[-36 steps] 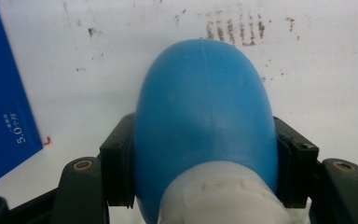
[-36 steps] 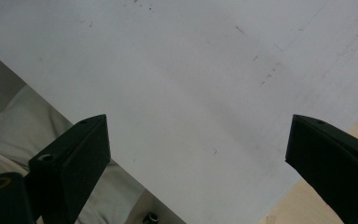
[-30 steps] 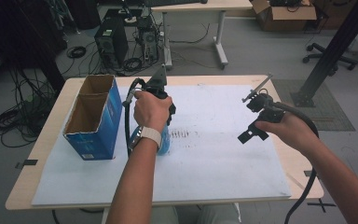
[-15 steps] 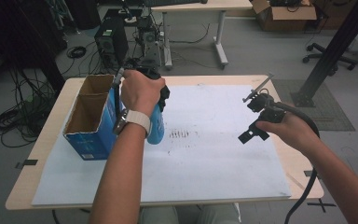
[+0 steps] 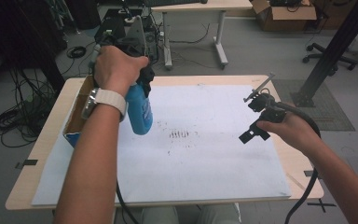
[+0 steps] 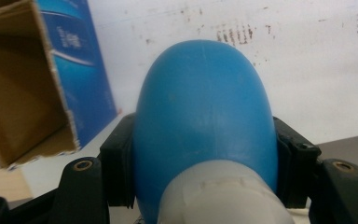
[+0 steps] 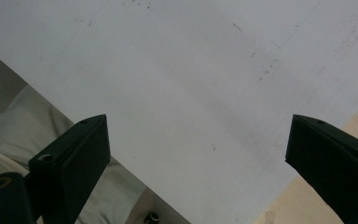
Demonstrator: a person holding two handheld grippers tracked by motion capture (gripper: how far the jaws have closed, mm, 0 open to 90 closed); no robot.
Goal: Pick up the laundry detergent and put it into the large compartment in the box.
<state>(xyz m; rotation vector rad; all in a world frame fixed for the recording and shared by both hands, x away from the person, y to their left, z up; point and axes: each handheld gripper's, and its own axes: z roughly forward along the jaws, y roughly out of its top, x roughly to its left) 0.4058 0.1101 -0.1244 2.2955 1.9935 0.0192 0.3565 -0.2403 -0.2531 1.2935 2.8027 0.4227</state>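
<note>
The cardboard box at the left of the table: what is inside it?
The box is open. In the left gripper view only bare brown inner walls show. Its floor is hidden, in the high view by the person's left forearm, so contents cannot be ruled out.

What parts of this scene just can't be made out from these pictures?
- Blue bottle: in the high view the left hand covers its top; in the left gripper view its base is out of sight.
- Printing on the bottle's label: too small to read.
- Cardboard box: the forearm hides most of it; its inside can't be judged.
- Right gripper: jaws open, their tips cut off.
</note>
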